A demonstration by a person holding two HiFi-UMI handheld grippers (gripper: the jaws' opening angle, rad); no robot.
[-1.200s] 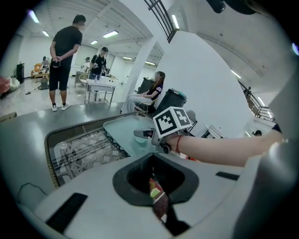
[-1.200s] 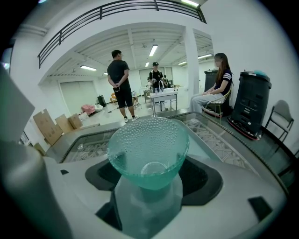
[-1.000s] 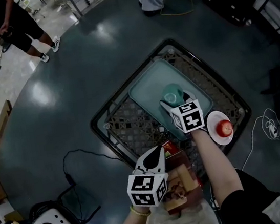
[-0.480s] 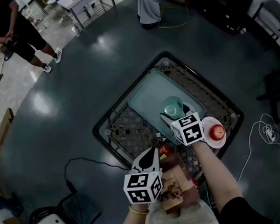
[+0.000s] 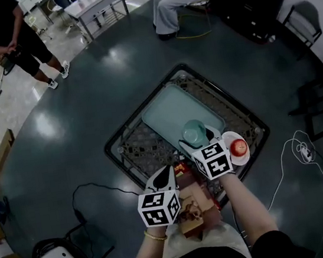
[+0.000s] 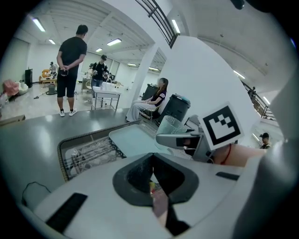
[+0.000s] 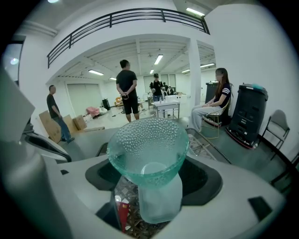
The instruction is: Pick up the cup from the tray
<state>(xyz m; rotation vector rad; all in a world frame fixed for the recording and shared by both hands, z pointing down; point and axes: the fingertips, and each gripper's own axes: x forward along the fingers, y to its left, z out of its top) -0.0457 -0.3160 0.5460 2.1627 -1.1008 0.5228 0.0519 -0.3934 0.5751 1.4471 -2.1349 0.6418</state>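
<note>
Right gripper view, right hand-held gripper (image 7: 154, 189) clamped on teal cup (image 7: 148, 149), upright, mouth up

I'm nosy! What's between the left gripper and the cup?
Head view: a small red packet and bare basket mesh lie between the left gripper and the cup, which the right gripper holds.

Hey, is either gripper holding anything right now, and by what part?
The right gripper grips the teal cup by its lower body, below the flared rim. The left gripper is shut and empty.
</note>
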